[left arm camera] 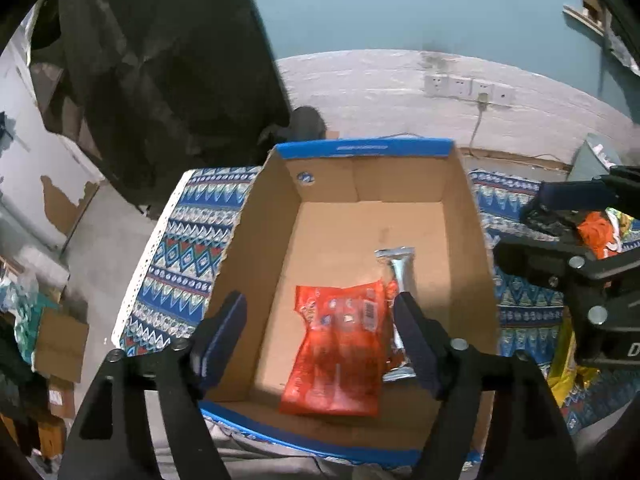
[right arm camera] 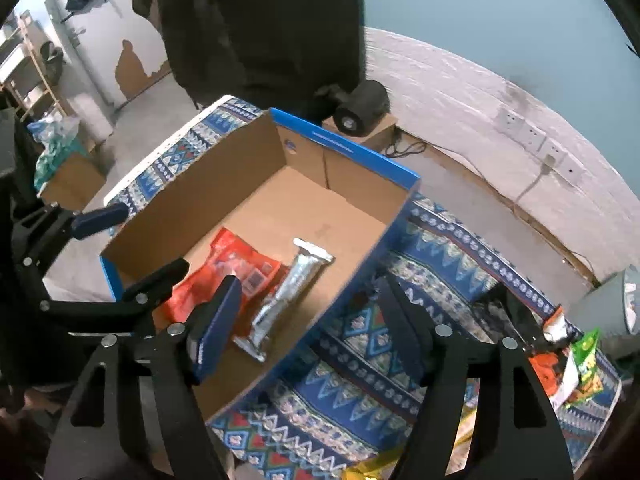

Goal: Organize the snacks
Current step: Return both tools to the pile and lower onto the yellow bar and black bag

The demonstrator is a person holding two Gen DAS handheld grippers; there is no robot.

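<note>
Your left gripper [left arm camera: 320, 332] is spread wide and empty above the near end of the cardboard box [left arm camera: 264, 248]. Between its fingers, at 6 o'clock on the box floor, lies the orange snack packet [left arm camera: 340, 344]. The silver foil bar [left arm camera: 400, 268] lies at the packet's 2 o'clock, touching it.

Your right gripper [right arm camera: 308, 324] is likewise parted and holds nothing, straddling the box's right wall. More snack packets [right arm camera: 576, 364] lie on the patterned cloth [right arm camera: 360, 344] at 4 o'clock. At 12 o'clock, beyond the box, a black speaker [right arm camera: 360, 108] rests.
</note>
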